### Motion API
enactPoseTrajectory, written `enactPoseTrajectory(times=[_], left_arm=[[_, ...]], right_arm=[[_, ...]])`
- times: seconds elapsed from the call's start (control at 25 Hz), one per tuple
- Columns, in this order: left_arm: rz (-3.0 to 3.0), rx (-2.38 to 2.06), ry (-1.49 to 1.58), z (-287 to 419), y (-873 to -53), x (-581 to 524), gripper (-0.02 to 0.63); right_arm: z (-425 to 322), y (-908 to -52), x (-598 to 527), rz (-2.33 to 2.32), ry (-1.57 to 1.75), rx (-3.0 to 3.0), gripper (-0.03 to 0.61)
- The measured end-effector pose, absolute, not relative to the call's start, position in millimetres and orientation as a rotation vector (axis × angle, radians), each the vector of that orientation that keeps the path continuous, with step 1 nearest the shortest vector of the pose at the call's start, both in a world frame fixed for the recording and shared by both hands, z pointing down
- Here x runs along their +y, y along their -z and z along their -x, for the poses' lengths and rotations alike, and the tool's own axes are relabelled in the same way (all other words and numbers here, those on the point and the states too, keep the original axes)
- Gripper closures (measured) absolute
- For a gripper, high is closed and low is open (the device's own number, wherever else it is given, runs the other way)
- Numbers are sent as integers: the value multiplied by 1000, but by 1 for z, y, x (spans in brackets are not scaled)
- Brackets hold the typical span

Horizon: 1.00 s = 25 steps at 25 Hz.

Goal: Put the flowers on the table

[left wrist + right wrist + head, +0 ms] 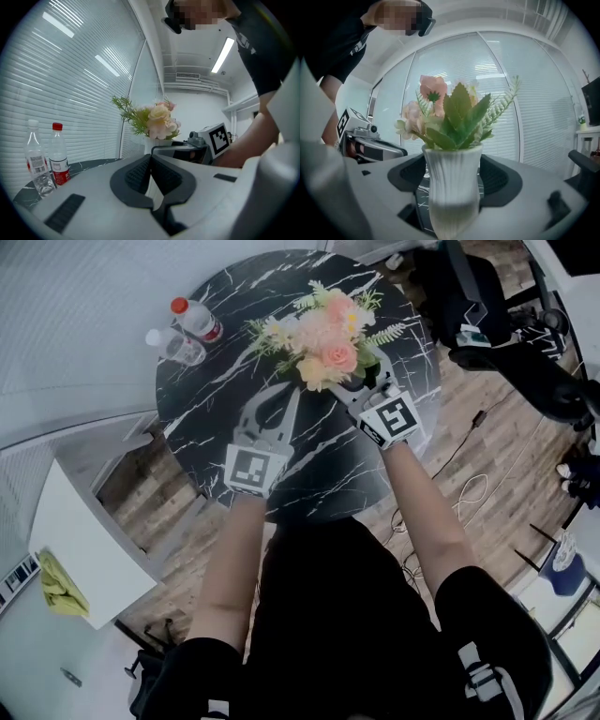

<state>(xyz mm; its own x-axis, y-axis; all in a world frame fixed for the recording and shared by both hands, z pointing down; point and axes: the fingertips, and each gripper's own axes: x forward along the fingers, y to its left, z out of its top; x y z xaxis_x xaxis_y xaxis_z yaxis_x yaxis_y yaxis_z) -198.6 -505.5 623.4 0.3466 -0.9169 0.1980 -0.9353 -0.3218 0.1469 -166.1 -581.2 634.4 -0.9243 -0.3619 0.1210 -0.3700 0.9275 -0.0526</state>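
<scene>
Gripping a white ribbed, ceramic-looking vase (451,187) of peach and pink artificial flowers (323,338) with the right gripper (453,164), fingers (499,180) pressed against either side of the vase's body, over the far half of the round black marble-veined counter (216,390). Cannot tell whether the base rests on the stone or hangs just above it. Parked near it with the left gripper (151,161), fingers together on nothing, tips pointing towards the bouquet. Looks like the setting-down step, close to done. Could topple on release: top-heavy, with a wide bouquet over a narrow foot, so opening before the base sits flat would probably drop or tilt it. Might also slide down through the fingers if squeezed too lightly on those smooth ribs. Risks dragging the vase over when backing out, should either finger catch a rib or a trailing fern. Unlikely to trouble the 2 clear plastic bottles (199,322), standing well apart near the counter's left edge.
</scene>
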Motion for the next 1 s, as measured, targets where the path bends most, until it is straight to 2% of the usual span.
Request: enactPoseTrajectory(times=[0.6, 0.92, 0.96, 1.0], left_arm=[[-2346, -1732, -156, 168, -584, -466, 600], [-2378, -1692, -137, 135, -524, -424, 600], [-2384, -1687, -130, 130, -515, -421, 601], [-2388, -1684, -120, 125, -506, -418, 601]], right_arm=[[102, -601, -535, -517, -156, -2930, 239], [71, -536, -482, -378, -193, -2964, 244], [67, -525, -475, -350, -186, -2977, 267], [64, -514, -468, -323, -175, -2992, 324]])
